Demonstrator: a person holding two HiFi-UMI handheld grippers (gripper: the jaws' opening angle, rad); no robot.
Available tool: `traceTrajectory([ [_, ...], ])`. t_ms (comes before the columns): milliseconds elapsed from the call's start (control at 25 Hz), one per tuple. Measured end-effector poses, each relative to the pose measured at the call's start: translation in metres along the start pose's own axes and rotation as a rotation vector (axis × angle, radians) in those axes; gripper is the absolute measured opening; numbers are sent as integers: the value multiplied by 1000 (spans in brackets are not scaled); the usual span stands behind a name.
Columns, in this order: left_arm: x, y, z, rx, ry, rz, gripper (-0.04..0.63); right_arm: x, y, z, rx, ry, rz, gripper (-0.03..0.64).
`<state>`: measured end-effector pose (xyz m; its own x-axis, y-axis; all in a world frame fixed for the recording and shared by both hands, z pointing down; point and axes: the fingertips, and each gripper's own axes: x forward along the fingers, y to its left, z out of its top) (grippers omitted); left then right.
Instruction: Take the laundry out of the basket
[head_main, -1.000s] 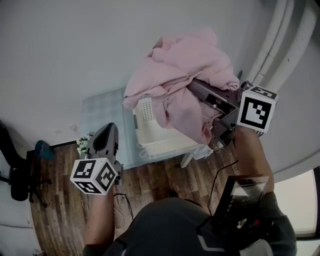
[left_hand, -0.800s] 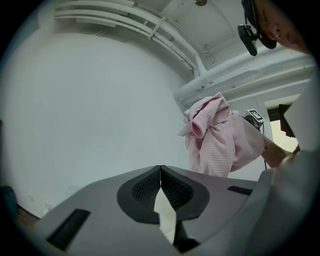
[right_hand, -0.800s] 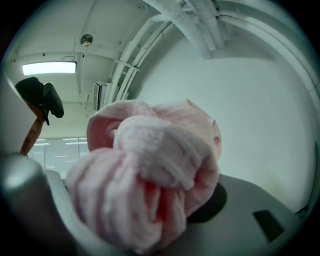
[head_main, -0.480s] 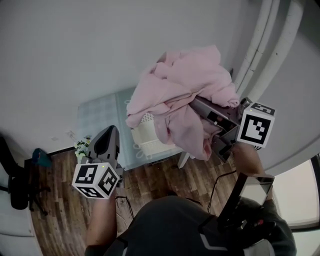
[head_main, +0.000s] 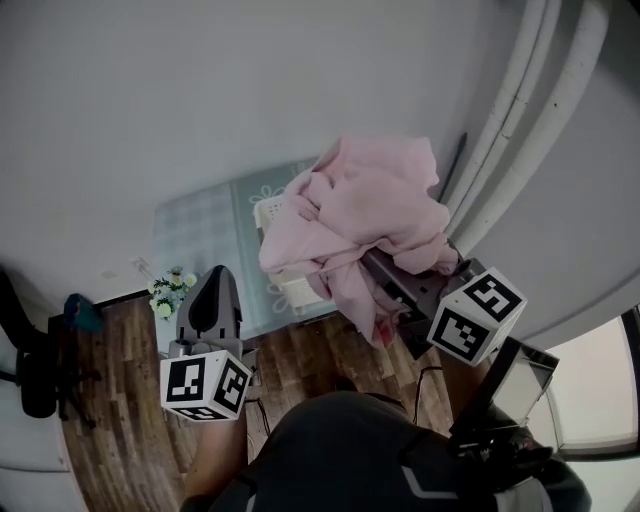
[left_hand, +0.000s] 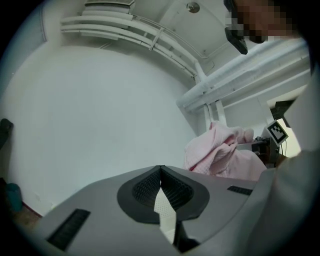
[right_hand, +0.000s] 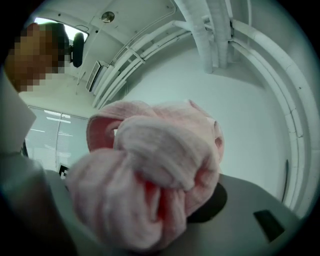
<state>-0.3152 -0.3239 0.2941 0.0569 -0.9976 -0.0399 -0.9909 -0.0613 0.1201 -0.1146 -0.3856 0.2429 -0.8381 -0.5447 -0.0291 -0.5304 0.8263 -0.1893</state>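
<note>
Right tongs (head_main: 388, 278) clamped on bunched pink cloth (head_main: 370, 205), cloth draped over white basket (head_main: 272, 213) on checked surface (head_main: 195, 235), hiding most of it, left tongs (head_main: 216, 282) closed, empty, apart from basket.

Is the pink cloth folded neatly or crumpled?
Crumpled: the pink cloth hangs in irregular bunches and loose folds from the right gripper.
</note>
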Motion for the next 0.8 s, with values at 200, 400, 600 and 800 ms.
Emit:
traceTrajectory([
  [200,-8,2,-1,-16,-32,23,9,-5,8,-27,-28,15,-34,264],
  [400,-8,2,-2,-25,-42,20,9,-3,16,-39,-50,16,-38,264],
  [600,-7,1,-9,-31,-32,23,9,-3,17,-48,-54,22,-44,264],
  [800,-5,-2,-9,-29,-36,16,9,-7,14,-49,-67,24,-61,265],
])
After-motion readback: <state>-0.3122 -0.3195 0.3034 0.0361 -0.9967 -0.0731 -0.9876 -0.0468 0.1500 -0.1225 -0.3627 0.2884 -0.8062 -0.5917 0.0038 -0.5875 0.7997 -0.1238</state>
